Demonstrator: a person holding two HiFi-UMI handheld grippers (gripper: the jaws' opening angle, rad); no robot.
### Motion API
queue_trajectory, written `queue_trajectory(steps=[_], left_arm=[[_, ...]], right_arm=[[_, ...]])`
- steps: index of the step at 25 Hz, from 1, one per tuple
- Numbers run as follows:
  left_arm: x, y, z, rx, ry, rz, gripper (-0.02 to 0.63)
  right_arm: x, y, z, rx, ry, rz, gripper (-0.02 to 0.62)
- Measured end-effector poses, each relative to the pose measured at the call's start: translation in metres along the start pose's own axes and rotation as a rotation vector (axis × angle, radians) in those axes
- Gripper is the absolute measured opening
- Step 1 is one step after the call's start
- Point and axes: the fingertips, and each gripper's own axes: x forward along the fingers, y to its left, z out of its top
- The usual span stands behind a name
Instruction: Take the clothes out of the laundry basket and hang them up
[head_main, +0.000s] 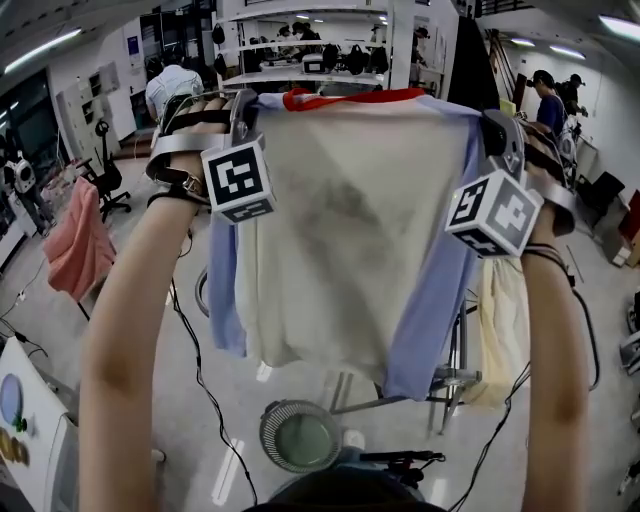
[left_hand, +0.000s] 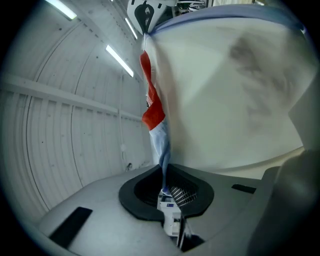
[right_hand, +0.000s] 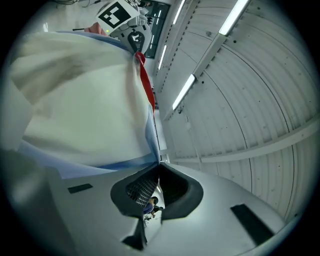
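Shirt (head_main: 350, 230) hangs spread between left hand-held gripper (head_main: 243, 105) and right hand-held gripper (head_main: 497, 130), both clamped on its shoulders, hiding much of the rack (head_main: 447, 380); basket (head_main: 272, 440) stands below on floor (head_main: 140, 330).

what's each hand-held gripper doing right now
left hand-held gripper: closed, holding the shirt by its top edge
right hand-held gripper: closed, holding the same shirt's top edge

Left gripper (left_hand: 165, 184): 2 jaws clamped tight on the pale blue edge of the shirt (left_hand: 235, 90). Red collar (left_hand: 152, 107) runs straight up from the gripper. Cream fabric with a grey smudge fills everything up-right of it. Right gripper (left_hand: 146, 11) is far above, at the collar's top end. Ceiling lights (left_hand: 119, 60) are up-left.
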Motion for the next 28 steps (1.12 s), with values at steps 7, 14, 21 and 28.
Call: queue_trajectory(steps=[7, 14, 21, 28], left_arm=[[0.062, -0.043, -0.007, 0.029, -0.003, -0.058, 0.018], [0.109, -0.110, 0.021, 0.061, -0.002, -0.139, 0.018], [0.150, -0.187, 0.046, 0.080, 0.001, -0.248, 0.018], [0.174, -0.256, 0.058, 0.089, 0.023, -0.372, 0.018]], right_arm=[[0.061, 0.046, 0.012, -0.039, 0.009, 0.070, 0.005], [0.107, 0.112, -0.012, -0.077, -0.007, 0.171, 0.005], [0.152, 0.196, -0.033, -0.078, -0.014, 0.319, 0.005], [0.173, 0.276, -0.044, -0.056, -0.002, 0.453, 0.005]])
